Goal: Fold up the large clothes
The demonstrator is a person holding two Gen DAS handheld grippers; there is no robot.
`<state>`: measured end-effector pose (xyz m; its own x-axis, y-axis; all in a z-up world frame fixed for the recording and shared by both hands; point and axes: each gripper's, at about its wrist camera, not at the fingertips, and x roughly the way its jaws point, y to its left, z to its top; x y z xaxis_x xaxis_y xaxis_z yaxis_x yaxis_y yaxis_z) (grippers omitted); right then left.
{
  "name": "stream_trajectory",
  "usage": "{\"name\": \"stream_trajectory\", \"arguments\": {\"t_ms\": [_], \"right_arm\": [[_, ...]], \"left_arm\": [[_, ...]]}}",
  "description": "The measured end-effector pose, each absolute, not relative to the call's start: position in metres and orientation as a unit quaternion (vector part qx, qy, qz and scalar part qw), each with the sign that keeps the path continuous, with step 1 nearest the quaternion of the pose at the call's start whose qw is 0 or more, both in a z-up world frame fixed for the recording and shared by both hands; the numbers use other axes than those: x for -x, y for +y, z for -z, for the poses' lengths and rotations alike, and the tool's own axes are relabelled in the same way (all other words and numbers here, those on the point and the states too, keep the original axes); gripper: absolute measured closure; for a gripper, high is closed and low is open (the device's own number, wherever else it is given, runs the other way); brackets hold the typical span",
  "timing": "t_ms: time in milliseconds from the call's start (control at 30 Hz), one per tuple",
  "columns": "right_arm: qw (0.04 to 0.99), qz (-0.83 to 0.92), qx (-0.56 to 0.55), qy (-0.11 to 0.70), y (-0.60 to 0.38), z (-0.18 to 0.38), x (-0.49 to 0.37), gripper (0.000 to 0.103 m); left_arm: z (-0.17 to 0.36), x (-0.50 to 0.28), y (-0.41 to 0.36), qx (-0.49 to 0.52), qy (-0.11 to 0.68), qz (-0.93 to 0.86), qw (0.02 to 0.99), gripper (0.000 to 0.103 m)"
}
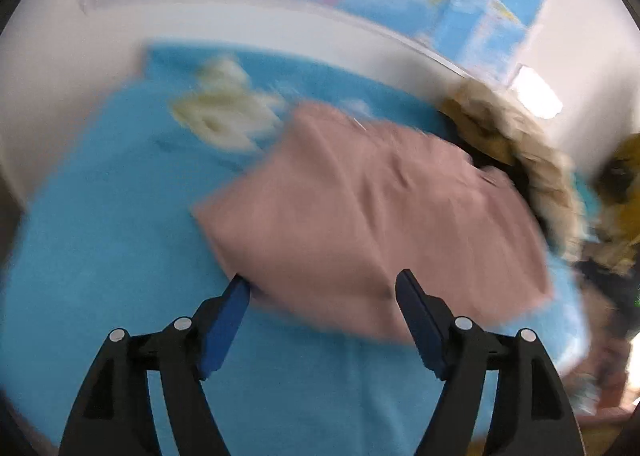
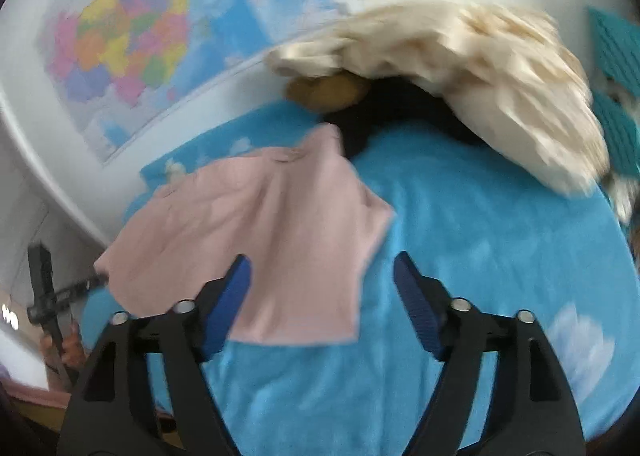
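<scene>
Left tongs (image 1: pixel 323 288): jaws spread wide, nothing between the blue pads. The left pad's tip sits at the near edge of the pink garment (image 1: pixel 360 207); the right pad overlaps the garment's near edge in the left wrist view. Whether either pad touches the cloth cannot be told through the blur.

Right tongs (image 2: pixel 322 270): also spread wide, holding nothing. Left pad overlaps the pink garment (image 2: pixel 264 240) at its near part; right pad is over bare blue bedsheet (image 2: pixel 480 223), apart from the cloth.

Pink garment: lies on the blue bedsheet (image 1: pixel 100 256), partly folded, roughly rectangular in the left wrist view, running from 12 o'clock toward 2 o'clock ahead of the left tongs. In the right wrist view it spreads from 10 to 12 o'clock ahead of the tongs, with one corner pointing toward 1 o'clock.

Beyond it: a heap of tan and cream clothes (image 1: pixel 516 151) at 2 o'clock in the left view, over something dark. In the right view, cream clothes (image 2: pixel 480 79) piled at 1 o'clock, a brown item (image 2: pixel 324 89) and a black item (image 2: pixel 400 107) beneath.

Sheet has a pale cloud print (image 1: pixel 224 115) at 11 o'clock. Colourful wall map (image 2: pixel 124 43) behind. Both views motion-blurred.
</scene>
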<state>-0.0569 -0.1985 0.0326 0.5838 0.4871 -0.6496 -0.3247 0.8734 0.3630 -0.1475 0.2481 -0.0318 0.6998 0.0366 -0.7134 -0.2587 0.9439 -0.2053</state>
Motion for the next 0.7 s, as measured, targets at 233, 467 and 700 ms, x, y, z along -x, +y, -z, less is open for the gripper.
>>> {"name": "stream_trajectory", "arguments": {"t_ms": [233,467,700], "right_arm": [[0.876,-0.254,0.011,0.41,-0.117,-0.002,-0.008,0.031],[0.863,-0.248,0.081,0.433,-0.09,0.03,-0.042,0.081],[0.88,-0.254,0.04,0.399,-0.097,0.002,-0.056,0.101]], "left_arm": [[0.016,0.105,0.237,0.073,0.354,-0.071,0.93,0.024],[0.058,0.044,0.222,0.01,0.437,-0.076,0.896,0.041],[0.049,0.024,0.233,0.024,0.43,-0.085,0.898,0.089]]}}
